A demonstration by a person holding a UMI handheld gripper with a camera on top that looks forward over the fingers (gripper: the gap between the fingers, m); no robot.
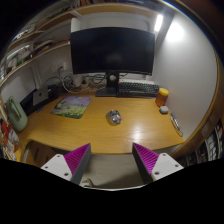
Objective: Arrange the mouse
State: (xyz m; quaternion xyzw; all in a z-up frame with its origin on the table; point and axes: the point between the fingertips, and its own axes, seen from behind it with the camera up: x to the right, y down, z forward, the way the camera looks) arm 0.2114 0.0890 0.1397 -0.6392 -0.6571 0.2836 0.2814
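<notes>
On the light wooden desk, well beyond the fingers and roughly in line with the gap between them, sits the small grey rounded computer mouse; it is too small to tell its long axis or which way it points. The gripper is open, its magenta pads wide apart with nothing between them. Behind the mouse stands a black monitor; a colourful flat mat lies near it.
</notes>
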